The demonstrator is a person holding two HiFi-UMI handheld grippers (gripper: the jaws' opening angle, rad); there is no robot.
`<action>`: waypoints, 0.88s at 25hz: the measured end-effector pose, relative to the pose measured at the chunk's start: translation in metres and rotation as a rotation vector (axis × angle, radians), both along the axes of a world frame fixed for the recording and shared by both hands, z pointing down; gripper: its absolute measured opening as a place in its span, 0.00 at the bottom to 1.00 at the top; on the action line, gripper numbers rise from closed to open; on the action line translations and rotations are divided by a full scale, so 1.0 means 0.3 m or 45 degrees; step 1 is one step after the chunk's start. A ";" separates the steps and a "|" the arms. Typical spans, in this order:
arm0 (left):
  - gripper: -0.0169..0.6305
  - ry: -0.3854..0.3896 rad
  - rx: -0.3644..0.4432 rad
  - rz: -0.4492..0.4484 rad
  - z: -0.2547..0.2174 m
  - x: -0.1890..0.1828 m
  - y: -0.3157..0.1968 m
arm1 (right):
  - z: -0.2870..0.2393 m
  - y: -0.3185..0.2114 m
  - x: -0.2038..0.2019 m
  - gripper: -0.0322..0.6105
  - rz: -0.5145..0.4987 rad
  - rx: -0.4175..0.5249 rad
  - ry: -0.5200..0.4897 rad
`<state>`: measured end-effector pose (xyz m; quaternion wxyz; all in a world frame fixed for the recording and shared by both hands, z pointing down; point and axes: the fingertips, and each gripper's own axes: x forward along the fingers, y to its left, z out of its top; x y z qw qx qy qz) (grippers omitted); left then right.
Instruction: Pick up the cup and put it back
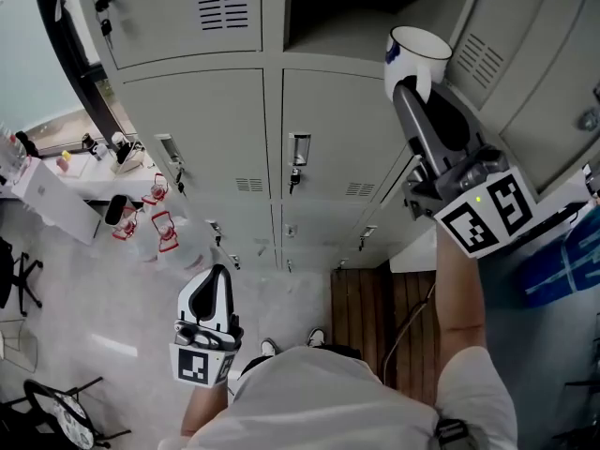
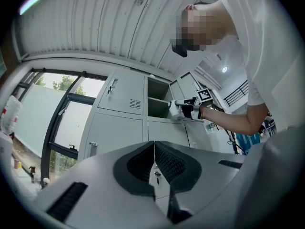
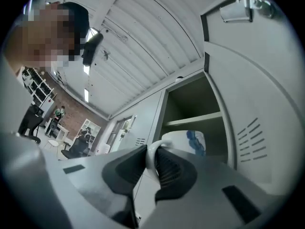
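Grey lockers [image 1: 187, 129] fill the head view, with one open compartment [image 1: 366, 7] at the upper middle and its door [image 1: 525, 64] swung out at the upper right; the cup [image 1: 417, 54], white with a blue mark, is off any shelf and held up at the mouth of that compartment, so the pick-up looks done and setting it back on the shelf [image 3: 195, 120] is what remains; the right gripper [image 1: 410, 87] has its jaws nearly together, pinched on the cup's handle [image 3: 150, 154], with the cup's body just beyond the tips; the left gripper [image 1: 217, 279] hangs low in the lower left of the frame, jaws pressed together with nothing between them.
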<state>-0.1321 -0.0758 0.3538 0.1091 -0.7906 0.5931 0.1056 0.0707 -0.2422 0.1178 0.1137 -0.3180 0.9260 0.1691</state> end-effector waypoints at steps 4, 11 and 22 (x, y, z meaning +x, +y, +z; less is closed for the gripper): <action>0.06 -0.001 0.002 -0.028 0.001 -0.014 0.002 | -0.051 -0.076 -0.039 0.14 -0.015 -0.026 -0.036; 0.06 0.001 -0.001 -0.050 0.001 -0.007 0.006 | -0.111 -0.192 -0.121 0.14 -0.085 -0.123 -0.077; 0.06 0.012 -0.030 -0.098 0.022 -0.030 0.007 | -0.071 -0.315 -0.222 0.14 -0.124 -0.221 -0.089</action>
